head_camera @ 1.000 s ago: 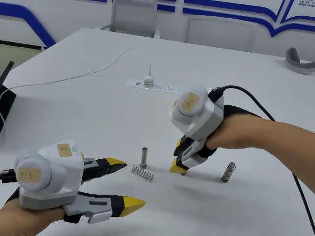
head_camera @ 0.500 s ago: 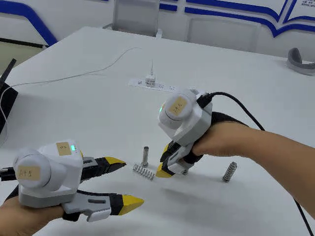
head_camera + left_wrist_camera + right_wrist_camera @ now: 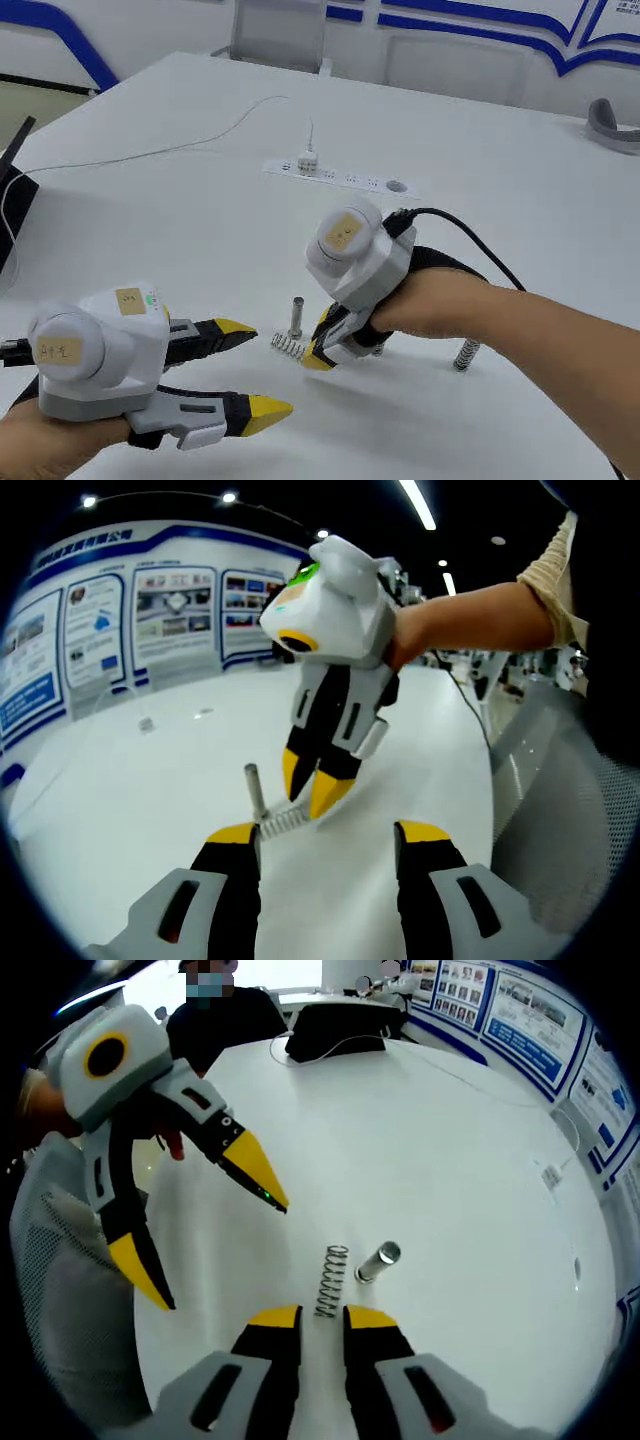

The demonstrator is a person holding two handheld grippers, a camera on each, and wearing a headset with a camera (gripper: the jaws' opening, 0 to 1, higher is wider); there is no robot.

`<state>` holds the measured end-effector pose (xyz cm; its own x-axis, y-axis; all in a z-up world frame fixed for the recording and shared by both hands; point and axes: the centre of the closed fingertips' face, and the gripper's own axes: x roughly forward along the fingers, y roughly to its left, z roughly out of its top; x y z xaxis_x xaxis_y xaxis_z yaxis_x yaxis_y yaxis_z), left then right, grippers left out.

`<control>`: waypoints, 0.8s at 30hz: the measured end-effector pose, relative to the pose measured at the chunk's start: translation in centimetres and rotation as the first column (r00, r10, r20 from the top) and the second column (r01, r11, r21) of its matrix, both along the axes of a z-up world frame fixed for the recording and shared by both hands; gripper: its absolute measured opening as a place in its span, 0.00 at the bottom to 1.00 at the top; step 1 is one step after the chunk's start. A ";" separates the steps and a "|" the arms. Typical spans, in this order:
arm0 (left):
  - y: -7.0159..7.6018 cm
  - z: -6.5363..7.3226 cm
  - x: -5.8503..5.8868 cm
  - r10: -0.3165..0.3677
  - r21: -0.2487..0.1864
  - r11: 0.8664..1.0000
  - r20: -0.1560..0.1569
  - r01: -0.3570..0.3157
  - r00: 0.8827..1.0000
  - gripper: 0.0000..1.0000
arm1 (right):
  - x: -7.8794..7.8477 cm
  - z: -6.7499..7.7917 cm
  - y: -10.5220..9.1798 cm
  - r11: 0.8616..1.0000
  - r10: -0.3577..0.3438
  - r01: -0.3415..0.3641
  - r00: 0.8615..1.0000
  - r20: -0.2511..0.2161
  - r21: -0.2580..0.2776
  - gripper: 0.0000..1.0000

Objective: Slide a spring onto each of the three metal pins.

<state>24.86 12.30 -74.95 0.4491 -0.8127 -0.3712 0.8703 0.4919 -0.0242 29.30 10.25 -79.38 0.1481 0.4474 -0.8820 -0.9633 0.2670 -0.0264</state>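
Observation:
A loose spring [image 3: 288,346] [image 3: 330,1280] [image 3: 283,820] lies flat on the white table [image 3: 180,240], beside an upright bare metal pin [image 3: 296,315] [image 3: 377,1260] [image 3: 256,790]. My right gripper [image 3: 320,355] [image 3: 322,1316] points down at the spring's right end. Its jaws stand open by a narrow gap, and the spring's near end lies just ahead of that gap. A second spring [image 3: 465,354] stands tilted further right, partly behind my forearm. At the lower left my left gripper [image 3: 255,368] [image 3: 326,832] hovers wide open and holds nothing, aimed at the spring and pin.
A white power strip [image 3: 340,178] with a plugged adapter [image 3: 308,160] and a thin cable [image 3: 180,148] lies at mid-table. A grey object [image 3: 612,125] sits far right. A dark item [image 3: 10,210] is at the left edge. A black bag [image 3: 335,1030] rests across the table.
My right gripper has moved left and down, from near the tilted spring to the lying spring by the pin. The left gripper has held still.

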 end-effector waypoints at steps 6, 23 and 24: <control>0.1 0.0 0.0 0.001 0.001 1.000 -0.001 -0.001 1.000 0.55 | 0.2 -0.5 0.2 1.000 -0.021 0.021 1.000 0.000 -0.004 0.16; 0.4 -0.1 0.0 0.005 0.007 1.000 -0.002 -0.005 1.000 0.54 | 0.2 -1.5 0.2 0.999 -0.042 0.041 0.999 -0.017 -0.017 0.13; 0.4 0.0 0.0 0.004 0.008 1.000 -0.002 -0.004 1.000 0.54 | 0.1 -1.5 0.2 0.999 -0.040 0.040 0.999 -0.015 -0.018 0.12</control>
<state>24.83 12.72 -74.98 0.4521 -0.8079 -0.3781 0.8681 0.4960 -0.0218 29.44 10.47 -80.84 0.1521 0.4260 -0.8918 -0.9522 0.3049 -0.0167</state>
